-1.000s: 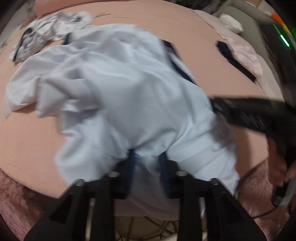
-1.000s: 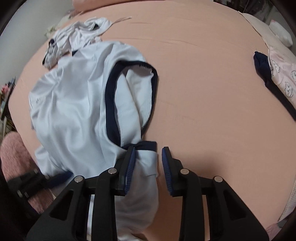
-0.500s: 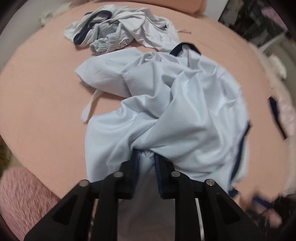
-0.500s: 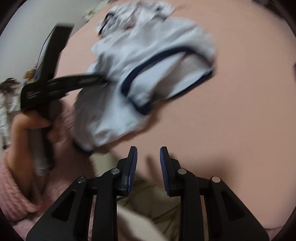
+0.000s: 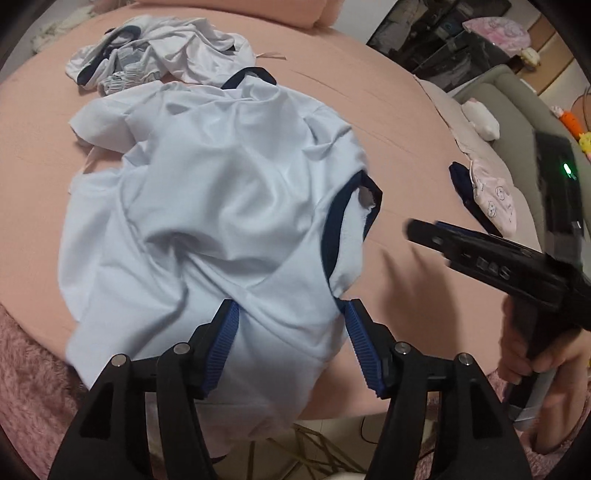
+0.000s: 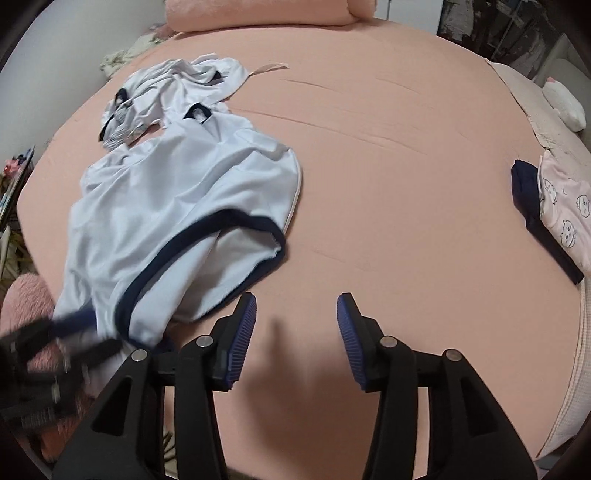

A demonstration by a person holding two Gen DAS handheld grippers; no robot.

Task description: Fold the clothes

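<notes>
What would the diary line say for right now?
task: fold clothes | left hand-held gripper: open, over light blue shirt hem | right hand-held gripper: open, empty, over pink bed | shirt: crumpled

Home bedroom, pink-sheeted bed (image 6: 406, 184), scattered clothes (image 6: 166, 99), pillow (image 6: 258, 13)

- Pink bed (image 6: 388, 177) spreads ahead of both grippers.
- Pale blue shirt (image 5: 221, 221) lies crumpled just ahead of the left gripper (image 5: 291, 347).
- White clothes heap (image 6: 166, 96) sits beyond it.
- Dark garment (image 6: 532, 206) and pink printed garment (image 6: 565, 218) lie far right of the right gripper (image 6: 295, 339).
</notes>
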